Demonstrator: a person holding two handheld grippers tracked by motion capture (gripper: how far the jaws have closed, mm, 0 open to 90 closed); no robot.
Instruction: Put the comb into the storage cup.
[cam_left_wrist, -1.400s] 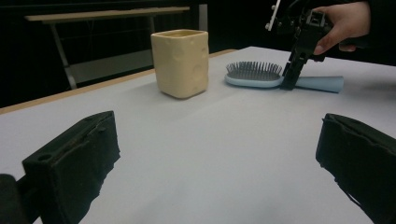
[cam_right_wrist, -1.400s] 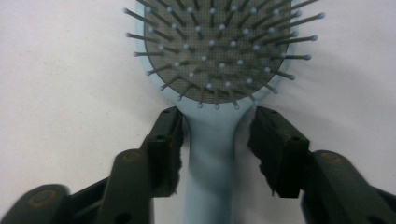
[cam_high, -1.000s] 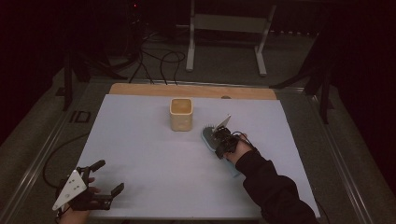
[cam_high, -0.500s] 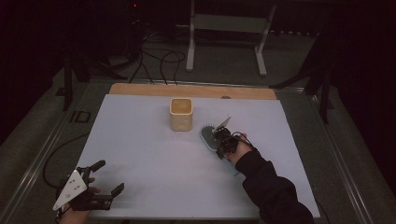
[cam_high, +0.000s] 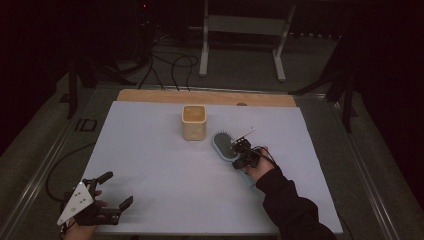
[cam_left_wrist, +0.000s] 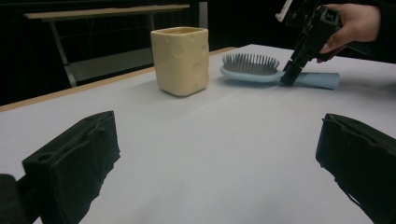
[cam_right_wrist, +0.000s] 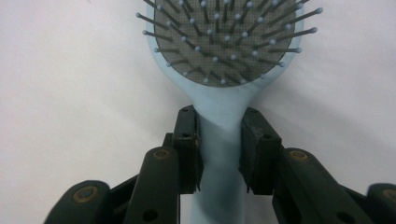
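A wide table (cam_high: 150, 200) covered in pale sheeting was seen from above, with a strip of bare wood along its far edge. Near the middle of the far half a yellow cup (cam_high: 194, 122) stood upright, and just to its right a light blue hairbrush (cam_high: 223, 145) lay flat on the table, bristles up and apart from the cup. Its long axis ran slantwise, the head toward the cup and the far edge, the handle toward the near right corner. The right gripper (cam_high: 242, 156) had been brought down over the neck of the brush, where head narrows into handle, and was lined up along that axis, so that the head lay straight ahead of the jaws. Its jaws had just been closing, and in the right gripper view the pads (cam_right_wrist: 187, 149) were seen set against both sides of the neck, pinching it. The left gripper (cam_high: 107, 192) was held at the near left corner, well apart from the brush, its jaws spread wide with nothing between them. The right hand was thus the nearer one, and a lift was judged to be next.
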